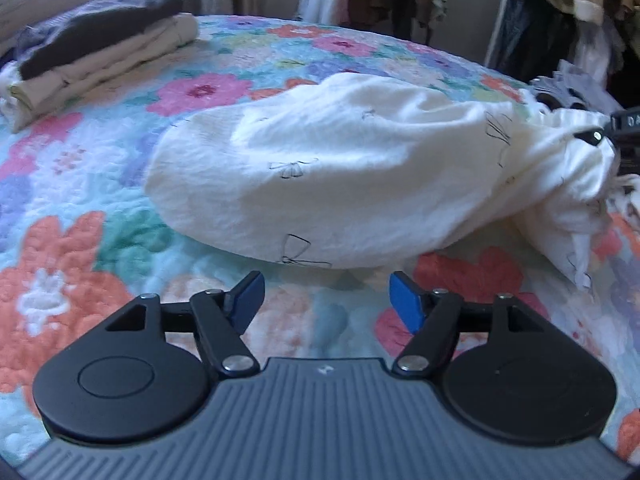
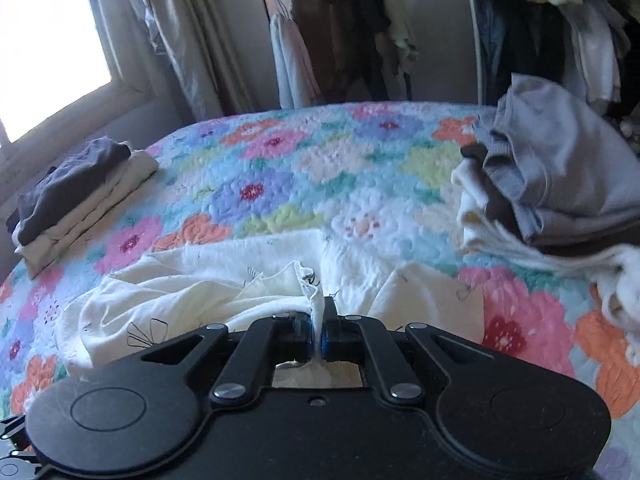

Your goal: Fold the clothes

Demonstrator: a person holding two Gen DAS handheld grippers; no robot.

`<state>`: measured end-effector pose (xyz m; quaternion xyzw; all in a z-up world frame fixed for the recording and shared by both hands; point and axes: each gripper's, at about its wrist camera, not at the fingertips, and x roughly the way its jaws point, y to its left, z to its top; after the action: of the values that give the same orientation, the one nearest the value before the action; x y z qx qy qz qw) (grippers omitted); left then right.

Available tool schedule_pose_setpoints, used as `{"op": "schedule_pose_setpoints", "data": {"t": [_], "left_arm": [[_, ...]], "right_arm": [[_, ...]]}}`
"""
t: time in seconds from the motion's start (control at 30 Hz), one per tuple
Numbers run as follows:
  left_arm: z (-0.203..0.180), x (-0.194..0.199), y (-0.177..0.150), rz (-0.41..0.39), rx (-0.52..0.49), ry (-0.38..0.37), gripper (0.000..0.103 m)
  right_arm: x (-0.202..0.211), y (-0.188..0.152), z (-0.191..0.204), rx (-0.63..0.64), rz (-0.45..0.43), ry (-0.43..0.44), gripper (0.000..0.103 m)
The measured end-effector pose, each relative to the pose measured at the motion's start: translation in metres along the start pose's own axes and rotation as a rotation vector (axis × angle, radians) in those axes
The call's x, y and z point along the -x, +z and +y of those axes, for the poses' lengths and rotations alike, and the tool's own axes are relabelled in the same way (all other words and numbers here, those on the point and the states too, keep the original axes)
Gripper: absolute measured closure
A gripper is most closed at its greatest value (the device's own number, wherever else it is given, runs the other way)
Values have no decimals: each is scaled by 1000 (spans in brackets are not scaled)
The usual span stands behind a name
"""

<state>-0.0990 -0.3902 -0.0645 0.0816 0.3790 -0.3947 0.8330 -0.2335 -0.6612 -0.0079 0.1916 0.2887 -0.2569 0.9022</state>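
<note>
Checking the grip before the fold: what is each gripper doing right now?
Left gripper: jaws open, nothing between them.
Right gripper: jaws shut on the white garment.

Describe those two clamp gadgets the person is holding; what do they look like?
Both match. The left gripper has black scissor-like linkage arms with silver rivets, two round black discs, a ribbed grey body, and blue pads on its fingers. The right gripper has the same black linkages and discs; its body looks black.

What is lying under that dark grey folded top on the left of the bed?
The dark grey folded top rests on folded cream garments, stacked on the flowered quilt. How many cream pieces, or anything beneath them, is hidden.
</note>
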Motion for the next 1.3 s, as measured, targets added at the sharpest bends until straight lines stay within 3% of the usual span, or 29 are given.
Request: {"op": "schedule_pose_setpoints", "data": {"t": [0.07, 0.13, 0.2, 0.23, 0.27, 0.33, 0.4, 0.5, 0.63, 0.73, 0.83, 0.93, 1.03, 1.17, 1.23, 1.3], "left_arm": [[2, -14, 9, -7, 65, -68, 34], [4, -31, 21, -5, 125, -86, 38], [1, -48, 33, 20, 133, -73, 65], [0, -54, 38, 42, 130, -70, 90], [0, -58, 43, 51, 131, -69, 95], [3, -58, 53, 38, 134, -65, 97], [2, -52, 69, 16, 76, -1, 98], [8, -23, 102, -92, -13, 96, 99], [23, 41, 147, -276, -77, 206, 99], [27, 75, 173, -316, -164, 246, 99], [30, 91, 195, -189, -245, 225, 99], [47, 101, 204, 87, -184, 113, 99], [56, 113, 188, 285, -209, 127, 99], [62, 147, 166, 374, -208, 100, 99], [67, 170, 167, 335, -114, -7, 99], [63, 190, 170, 246, -117, -61, 99]], "right_arm": [[-1, 2, -4, -24, 6, 22, 99], [-2, 3, -7, -50, 16, 90, 99], [-4, 2, -7, -50, 27, 126, 98], [-5, 1, -6, -51, 30, 140, 98], [-8, 1, -7, -56, 33, 164, 97], [-15, -1, -9, -74, 47, 224, 97], [-23, -5, -10, -102, 84, 289, 97], [-18, -4, -5, -137, 68, 391, 96], [6, 1, 4, -183, 25, 599, 96], [15, -1, 20, -174, 71, 704, 96], [15, -7, 41, -128, 110, 667, 96], [15, -11, 55, -105, 170, 644, 96], [17, -19, 67, -67, 268, 610, 96], [13, -28, 88, 46, 331, 479, 97], [9, -31, 87, 52, 319, 405, 97], [6, -30, 73, 12, 305, 377, 97]]}}
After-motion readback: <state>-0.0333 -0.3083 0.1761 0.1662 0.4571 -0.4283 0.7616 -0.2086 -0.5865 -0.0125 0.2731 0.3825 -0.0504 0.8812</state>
